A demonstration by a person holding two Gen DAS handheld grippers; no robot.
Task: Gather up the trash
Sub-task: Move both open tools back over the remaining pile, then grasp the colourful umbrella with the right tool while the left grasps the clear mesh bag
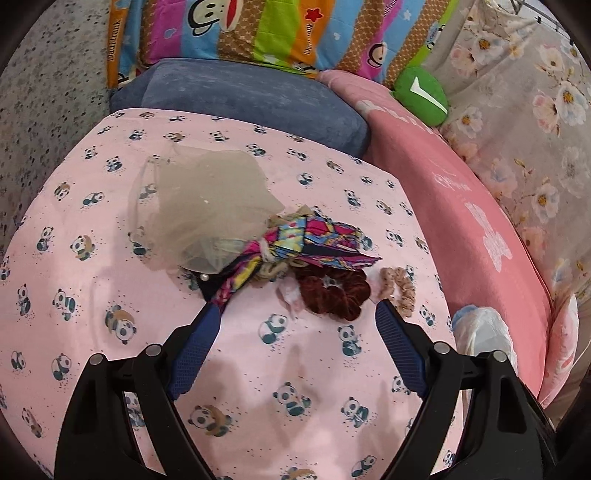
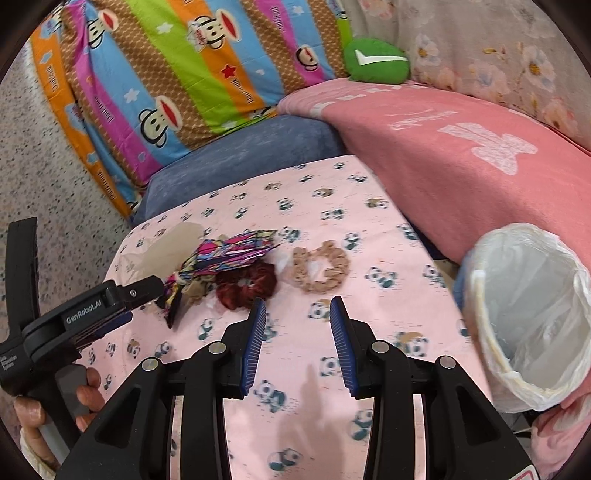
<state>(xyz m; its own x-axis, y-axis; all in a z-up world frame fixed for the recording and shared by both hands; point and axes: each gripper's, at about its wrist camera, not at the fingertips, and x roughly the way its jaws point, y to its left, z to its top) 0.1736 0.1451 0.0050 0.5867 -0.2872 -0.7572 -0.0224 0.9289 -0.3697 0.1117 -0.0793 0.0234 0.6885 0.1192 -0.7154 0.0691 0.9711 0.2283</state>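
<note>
Left gripper [image 1: 295, 306] spread wide over the panda sheet [image 1: 92, 295], nothing between the fingers. Left fingertip [image 1: 212, 314] touching or just over the near end of the patterned scarf [image 1: 295, 240]; cannot tell which. Right fingertip [image 1: 384, 310] just beside the beige scrunchie [image 1: 400, 286], apart from it.

Right gripper [image 2: 297, 306] also parted, empty, hovering near the maroon scrunchie [image 2: 245, 286].

Small heap at mid-sheet: sheer tan cloth [image 1: 199, 199] far and left, half see-through, pandas showing through its left edge. Scarf knotted at its middle, lying over the cloth's near right corner and hiding what lies beneath. Something pale and beige tucked under the knot, too covered to name. Crumpled white scrap [image 1: 291, 293] touching the maroon scrunchie on its left; second pale scrap inside the beige scrunchie's ring, seen only from the right wrist and blurred.

Bin [image 2: 532, 317] at the right edge of the sheet, lined with a white bag, open mouth tilted toward the right camera. From the left wrist, only a sliver of it behind the gripper's right arm. Bottom not visible.

Beyond: blue cushion [image 1: 240, 96], striped pillow [image 1: 258, 33], pink blanket [image 1: 461, 192], green plush [image 1: 421, 96], all cut off by the frame's curve. Hand [image 2: 81, 402] on the left gripper's handle partly out of view.
</note>
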